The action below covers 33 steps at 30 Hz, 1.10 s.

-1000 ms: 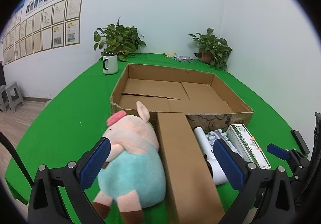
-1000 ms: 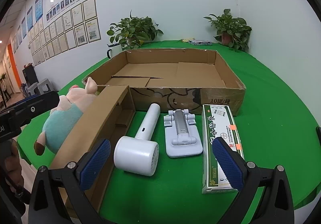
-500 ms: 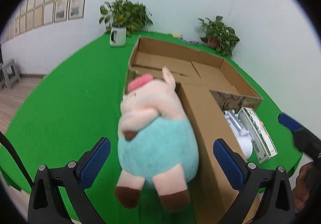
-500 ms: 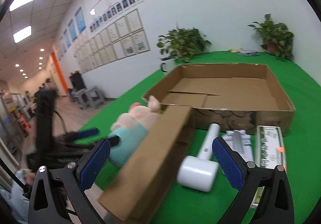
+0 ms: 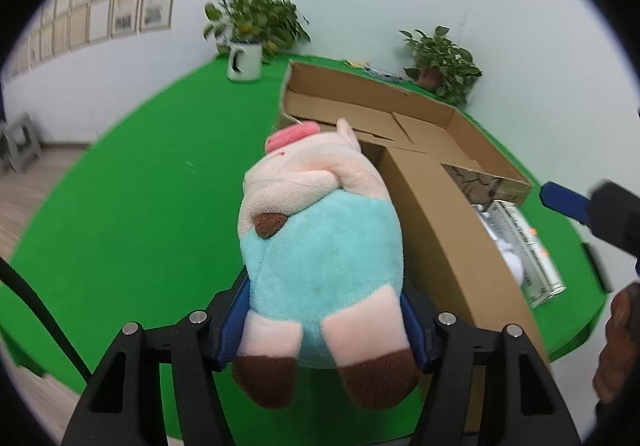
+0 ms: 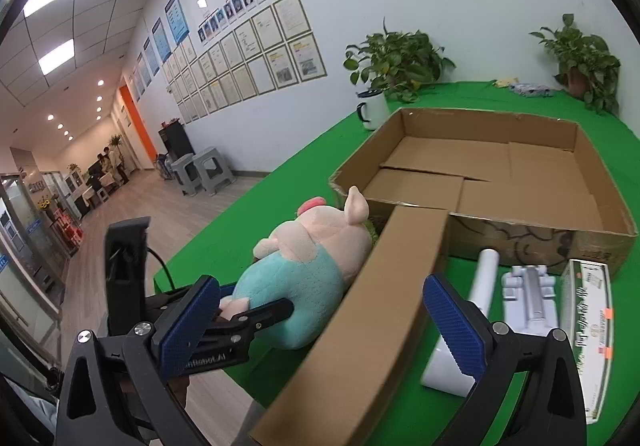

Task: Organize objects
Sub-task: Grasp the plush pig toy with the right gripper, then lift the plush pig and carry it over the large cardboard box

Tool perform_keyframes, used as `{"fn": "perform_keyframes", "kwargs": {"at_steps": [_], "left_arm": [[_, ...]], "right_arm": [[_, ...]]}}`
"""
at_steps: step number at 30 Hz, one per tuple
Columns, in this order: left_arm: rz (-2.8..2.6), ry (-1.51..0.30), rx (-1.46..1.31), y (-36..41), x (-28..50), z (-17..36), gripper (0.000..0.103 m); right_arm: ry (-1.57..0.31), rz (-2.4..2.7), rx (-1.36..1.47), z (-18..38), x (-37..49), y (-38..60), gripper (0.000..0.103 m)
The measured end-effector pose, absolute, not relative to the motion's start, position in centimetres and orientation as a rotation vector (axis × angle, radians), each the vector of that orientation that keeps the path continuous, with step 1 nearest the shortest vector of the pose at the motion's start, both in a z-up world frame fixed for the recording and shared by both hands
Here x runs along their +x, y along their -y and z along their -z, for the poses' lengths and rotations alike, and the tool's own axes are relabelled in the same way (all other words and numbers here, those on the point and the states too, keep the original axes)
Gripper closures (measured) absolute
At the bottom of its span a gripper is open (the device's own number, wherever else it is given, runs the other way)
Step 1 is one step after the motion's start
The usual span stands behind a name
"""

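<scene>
Left wrist view: plush pig (image 5: 320,242) sits between the jaws of the left gripper (image 5: 324,320), rump end nearest the camera, head pointing away toward the large open carton (image 5: 404,114). The jaws have just been closing; both blue pads (image 5: 234,320) now press the pig's lower flanks, so the pig is gripped. It lies on the green desk (image 5: 152,206), just left of the long cardboard box (image 5: 448,242) and touching its side. Right of that box, partly hidden: one green-and-white packet (image 5: 532,246) and white items I cannot separate. Count here: one pig, two cardboard boxes, two potted plants, one white mug (image 5: 244,62). Part of the right gripper (image 5: 568,202) shows at the right edge.

Right wrist view: right gripper (image 6: 320,326) has its jaws spread wide, nothing between the pads; the long cardboard box (image 6: 372,310) lies beyond the gap. The pig (image 6: 316,270) is left of that box, with the left gripper (image 6: 248,320) clamped on its teal body. Right of the box, counted: one white handheld device (image 6: 468,318), one white-grey stand (image 6: 528,294), one packet (image 6: 592,326). The large carton (image 6: 500,170) sits behind them.
</scene>
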State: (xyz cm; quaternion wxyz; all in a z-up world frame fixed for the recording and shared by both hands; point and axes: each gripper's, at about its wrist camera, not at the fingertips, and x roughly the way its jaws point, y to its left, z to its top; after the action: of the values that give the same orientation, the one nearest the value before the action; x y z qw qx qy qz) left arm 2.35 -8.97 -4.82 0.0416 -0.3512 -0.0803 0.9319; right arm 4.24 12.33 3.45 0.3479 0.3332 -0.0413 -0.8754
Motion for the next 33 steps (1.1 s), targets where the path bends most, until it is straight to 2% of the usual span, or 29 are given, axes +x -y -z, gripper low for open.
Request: {"fn": "perform_keyframes", "kwargs": {"at_steps": [6, 9, 16, 24, 33], "left_arm": [[-3.005, -0.12, -1.004, 9.1, 5.9, 4.4, 0.04], [-2.974, -0.149, -1.045, 9.1, 6.5, 5.8, 0.04], [-2.995, -0.358, -0.967, 7.1, 7.8, 7.0, 0.04], [-2.992, -0.437, -0.938, 6.6, 7.4, 7.3, 0.04], [-3.021, -0.413, -0.913, 6.6, 7.3, 6.7, 0.044]], "right_arm": [[0.139, 2.155, 0.997, -2.5, 1.5, -7.7, 0.001], [0.125, 2.069, 1.058, -1.6, 0.4, -4.1, 0.001], [0.04, 1.95, 1.206, 1.5, -1.6, 2.0, 0.001], [-0.144, 1.947, 1.285, 3.9, -1.3, 5.1, 0.012], [-0.144, 1.947, 1.225, 3.7, -1.2, 4.9, 0.036]]}}
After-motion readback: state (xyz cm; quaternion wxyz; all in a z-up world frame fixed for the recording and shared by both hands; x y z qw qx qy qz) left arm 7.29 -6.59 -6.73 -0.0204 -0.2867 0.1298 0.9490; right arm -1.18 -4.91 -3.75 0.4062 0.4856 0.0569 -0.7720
